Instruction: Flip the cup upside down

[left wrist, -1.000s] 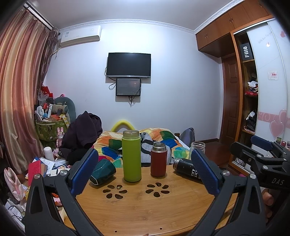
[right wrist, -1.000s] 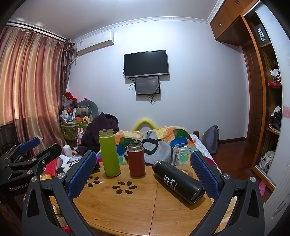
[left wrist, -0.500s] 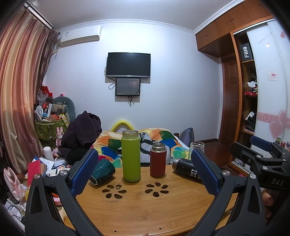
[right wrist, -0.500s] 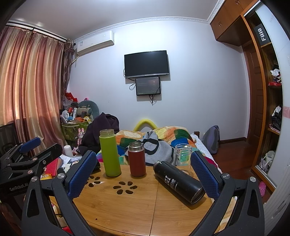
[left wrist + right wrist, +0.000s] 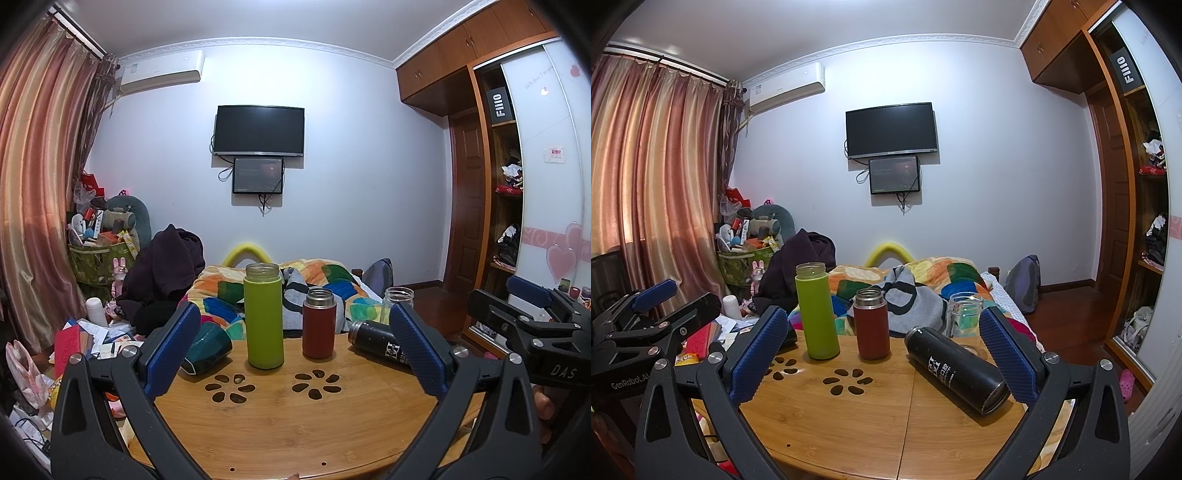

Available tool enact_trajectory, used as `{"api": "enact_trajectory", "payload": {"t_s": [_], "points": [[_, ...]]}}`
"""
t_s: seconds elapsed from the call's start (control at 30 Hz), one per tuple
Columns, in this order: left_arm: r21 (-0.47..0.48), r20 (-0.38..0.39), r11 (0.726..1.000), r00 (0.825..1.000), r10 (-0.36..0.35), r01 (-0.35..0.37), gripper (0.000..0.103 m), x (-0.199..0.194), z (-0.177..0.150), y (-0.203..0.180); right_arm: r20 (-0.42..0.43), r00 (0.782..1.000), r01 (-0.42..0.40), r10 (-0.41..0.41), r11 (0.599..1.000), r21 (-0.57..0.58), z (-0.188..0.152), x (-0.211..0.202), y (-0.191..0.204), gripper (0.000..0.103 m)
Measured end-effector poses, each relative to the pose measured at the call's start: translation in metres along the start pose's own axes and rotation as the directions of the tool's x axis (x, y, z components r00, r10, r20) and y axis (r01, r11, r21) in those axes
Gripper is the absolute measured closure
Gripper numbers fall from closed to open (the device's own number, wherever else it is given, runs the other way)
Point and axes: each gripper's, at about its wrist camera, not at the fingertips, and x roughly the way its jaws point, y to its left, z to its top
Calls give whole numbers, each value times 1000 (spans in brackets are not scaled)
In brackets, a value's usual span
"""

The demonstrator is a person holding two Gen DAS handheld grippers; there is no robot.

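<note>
Above table [image 5: 295, 424], both tongs [image 5: 295, 349] level, agape

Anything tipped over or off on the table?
Yes, two. The black flask lies on its side at the right, and the dark green cup lies tipped at the left edge. The green bottle and red flask stand upright.

Round bamboo table [image 5: 295, 435]: green bottle [image 5: 263, 316], red flask [image 5: 318, 324], glass jar [image 5: 963, 314] upright; black flask [image 5: 956, 369], teal cup [image 5: 207, 347] on sides.

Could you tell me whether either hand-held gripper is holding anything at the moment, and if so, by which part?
Nothing is held. The left hand-held gripper and the right hand-held gripper are both open above the table.
</note>
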Motion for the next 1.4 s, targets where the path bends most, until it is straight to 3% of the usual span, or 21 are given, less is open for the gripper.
{"api": "enact_trajectory", "payload": {"t_s": [0.23,0.4,0.57,0.63,0.67,0.73,0.83,1.03,1.17,1.4], "points": [[-3,-62,998,997,-56,56,0,18,-3,0,-8,1000,-4,4,1000,19,-4,9,-3,0],[5,-163,996,982,-92,94,0,63,-10,-8,-48,999,11,-9,999,45,-15,21,-20,0],[32,-309,994,947,-90,105,0,140,-25,-22,-104,994,50,-43,997,64,-30,39,-43,0],[44,-354,993,931,-83,105,6,170,-32,-28,-123,991,56,-46,995,77,-36,44,-51,0],[51,-378,993,922,-81,108,15,185,-34,-32,-134,990,60,-48,995,84,-39,47,-56,0],[55,-436,991,896,-87,123,21,214,-41,-39,-154,987,70,-54,993,98,-45,52,-66,0],[28,-489,992,868,-91,119,25,242,-48,-43,-183,982,80,-56,989,125,-54,60,-79,0],[8,-549,998,835,-44,58,35,287,-58,-43,-205,978,80,-48,986,148,-63,65,-91,0],[22,-545,1000,838,6,8,35,303,-59,-43,-209,977,74,-44,988,139,-64,69,-90,0],[5,-565,999,824,36,-41,42,325,-63,-39,-203,978,70,-43,990,126,-65,68,-88,0]]}}
